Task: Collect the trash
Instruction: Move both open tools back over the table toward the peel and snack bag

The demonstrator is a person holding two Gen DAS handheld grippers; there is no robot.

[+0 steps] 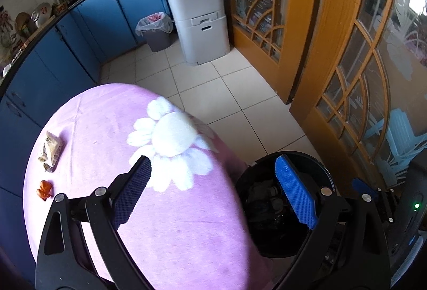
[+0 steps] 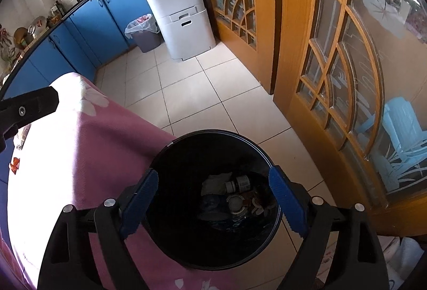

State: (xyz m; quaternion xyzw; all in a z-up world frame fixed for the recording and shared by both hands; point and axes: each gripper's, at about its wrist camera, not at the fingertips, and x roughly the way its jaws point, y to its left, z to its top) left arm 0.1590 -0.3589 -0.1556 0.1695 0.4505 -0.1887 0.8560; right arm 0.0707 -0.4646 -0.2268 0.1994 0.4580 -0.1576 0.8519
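Both wrist cameras looked steeply down toward twelve o'clock: the left over the tabletop (image 1: 93,116), the right over the black bin (image 2: 213,199); both views shared bin, tabletop and kitchen floor (image 2: 192,92).

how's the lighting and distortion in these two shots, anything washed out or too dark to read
Left wrist view: strong fisheye bending of the blue cabinets; pink cloth evenly lit; black bin interior murky. Right wrist view: the cloth's left side is blown out white by sunlight; bin contents dim, though a small bottle is legible; door frames curve.
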